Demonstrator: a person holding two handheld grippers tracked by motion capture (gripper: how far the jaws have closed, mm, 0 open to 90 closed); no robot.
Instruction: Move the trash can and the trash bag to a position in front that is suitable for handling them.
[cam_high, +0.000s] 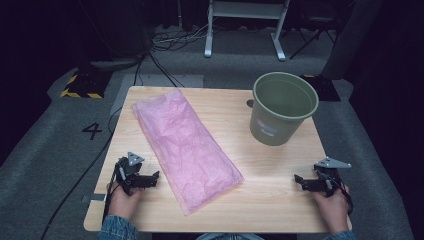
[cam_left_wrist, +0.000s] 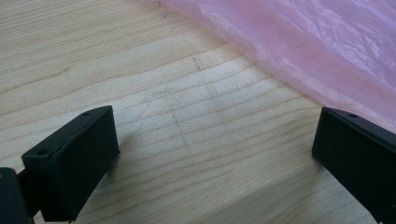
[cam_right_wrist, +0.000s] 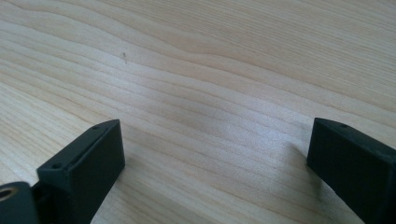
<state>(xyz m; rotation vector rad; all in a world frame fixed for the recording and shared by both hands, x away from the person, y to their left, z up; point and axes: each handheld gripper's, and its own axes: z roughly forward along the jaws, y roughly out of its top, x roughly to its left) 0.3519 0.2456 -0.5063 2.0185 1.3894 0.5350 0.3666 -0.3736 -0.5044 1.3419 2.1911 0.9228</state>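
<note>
**Both grippers rest wide apart near the front of the bench, pink bag between them**

A pink plastic bag (cam_high: 186, 148) lies flat and crinkled on the wooden bench (cam_high: 260, 195), running on a slant from the far left part of the top toward the near middle. Taking the bag as the landmark: a green bucket (cam_high: 283, 107) stands upright to its right and farther back, near the far right corner of the bench, apart from the bag, with a pale label on its near side.

The left gripper (cam_high: 150, 179) sits just left of the bag's near half, held in the person's left hand (cam_high: 124, 199), a denim sleeve (cam_high: 116, 229) showing at the bottom edge. Its fingers (cam_left_wrist: 77, 161) stand wide, with bare wood between them and nothing held. In the left gripper view the bag's edge (cam_left_wrist: 299, 51) crosses the upper right, close to the right-hand finger; whether they touch I cannot tell.

The right gripper (cam_high: 305, 182) is well to the right of the bag's near end, held in the right hand (cam_high: 332, 204) by the bench's right front corner. Its fingers (cam_right_wrist: 86, 163) are also spread wide over bare wood grain, empty.

Left of the bag, beyond the bench edge, the grey floor (cam_high: 45, 145) carries a painted number 4 (cam_high: 92, 131) and a black cable (cam_high: 80, 175).
</note>
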